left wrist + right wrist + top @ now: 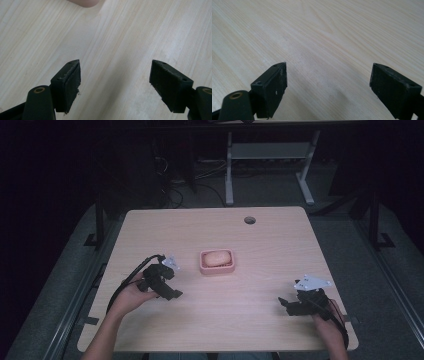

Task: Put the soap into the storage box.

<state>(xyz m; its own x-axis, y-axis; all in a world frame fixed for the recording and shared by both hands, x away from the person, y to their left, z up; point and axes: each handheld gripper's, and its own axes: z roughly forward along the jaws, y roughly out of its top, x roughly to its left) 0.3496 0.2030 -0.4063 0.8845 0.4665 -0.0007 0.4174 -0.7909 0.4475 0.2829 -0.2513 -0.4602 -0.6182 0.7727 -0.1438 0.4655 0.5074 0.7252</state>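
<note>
A pink rectangular dish (217, 268) sits at the middle of the wooden table (260, 245), and a pale rounded lump (216, 258) lies in it. My left gripper (169, 284) is held just left of the dish, low over the table. In the left gripper view it (115, 65) stands open over bare wood, and a pink edge of the dish (83, 2) peeks in at the top. My right gripper (289, 305) hovers near the front right of the table, apart from the dish. In the right gripper view it (329, 67) is open with nothing between its jaws.
A round cable hole (249, 220) is set in the table near its far edge. Beyond the table stand a white desk frame (229, 170) and loose cables (172, 190) on the dark floor. Metal rails (75, 305) run along both sides.
</note>
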